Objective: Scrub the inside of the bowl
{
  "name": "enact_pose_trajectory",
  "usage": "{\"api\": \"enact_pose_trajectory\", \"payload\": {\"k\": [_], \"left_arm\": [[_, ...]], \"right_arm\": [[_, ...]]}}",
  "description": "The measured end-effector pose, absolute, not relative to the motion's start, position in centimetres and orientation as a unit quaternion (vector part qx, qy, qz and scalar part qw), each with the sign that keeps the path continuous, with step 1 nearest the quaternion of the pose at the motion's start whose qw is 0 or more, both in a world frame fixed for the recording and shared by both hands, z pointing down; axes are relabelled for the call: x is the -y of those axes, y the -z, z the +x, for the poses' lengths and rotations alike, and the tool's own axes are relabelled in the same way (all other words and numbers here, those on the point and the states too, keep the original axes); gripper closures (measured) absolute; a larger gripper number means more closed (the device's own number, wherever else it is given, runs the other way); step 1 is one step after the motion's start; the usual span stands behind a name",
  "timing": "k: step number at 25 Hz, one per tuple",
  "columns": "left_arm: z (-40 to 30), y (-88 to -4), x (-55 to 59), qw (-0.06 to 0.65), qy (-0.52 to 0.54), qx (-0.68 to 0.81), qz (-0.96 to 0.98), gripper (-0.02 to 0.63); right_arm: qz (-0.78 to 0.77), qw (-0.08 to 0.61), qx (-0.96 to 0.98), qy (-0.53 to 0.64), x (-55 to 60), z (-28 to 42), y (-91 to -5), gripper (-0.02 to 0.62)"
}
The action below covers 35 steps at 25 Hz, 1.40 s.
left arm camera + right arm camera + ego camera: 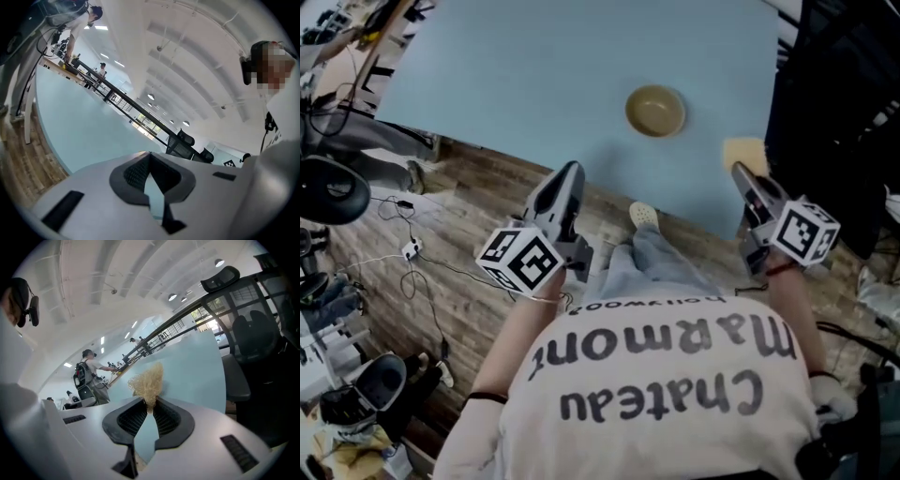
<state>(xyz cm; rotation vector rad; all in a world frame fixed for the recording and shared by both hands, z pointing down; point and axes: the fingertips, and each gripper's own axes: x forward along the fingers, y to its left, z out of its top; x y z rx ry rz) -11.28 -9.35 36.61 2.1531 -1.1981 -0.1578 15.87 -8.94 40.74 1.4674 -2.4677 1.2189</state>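
Note:
A tan bowl (655, 111) stands upright and empty on the pale blue table (534, 75), toward its near right part. My right gripper (738, 171) hovers at the table's near right edge, shut on a yellow fibrous scrub pad (744, 152). In the right gripper view the pad (147, 379) sticks out as a straw-coloured tuft pinched at the tips of that gripper (150, 405). My left gripper (570, 171) is shut and empty, over the table's near edge, left of and nearer than the bowl. Its jaws (149, 158) meet with nothing between them.
A black office chair (834, 112) stands against the table's right side. Wooden floor with cables (412, 248) lies to the left. The person's shoe (643, 215) shows under the near edge. A person with a backpack (89, 369) stands at a far bench.

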Motion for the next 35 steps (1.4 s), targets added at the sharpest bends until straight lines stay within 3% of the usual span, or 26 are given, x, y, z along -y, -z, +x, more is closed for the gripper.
{"api": "enact_pose_trajectory", "payload": {"k": [5,17,19,22,35], "left_arm": [[-9.9,-35.9,13.2,0.319,0.042,0.454,0.831,0.604],[-7.8,-39.9,20.4,0.405,-0.045,0.426,0.808,0.601],[-6.9,-40.9,20.5,0.428,-0.057,0.414,0.801,0.575],[-4.5,-43.7,18.4,0.44,-0.087,0.387,0.806,0.483],[-1.9,-45.8,21.1,0.437,-0.128,0.422,0.784,0.462]], "right_arm": [[0.458,0.024,0.798,-0.391,13.4,15.6,-40.3,0.535],[0.441,0.032,0.802,-0.401,21.2,14.2,-39.9,0.535],[0.445,0.033,0.8,-0.402,21.5,14.6,-40.2,0.535],[0.444,0.015,0.797,-0.409,19.8,15.4,-42.2,0.535],[0.387,0.013,0.839,-0.382,22.4,11.8,-40.8,0.535]]}}
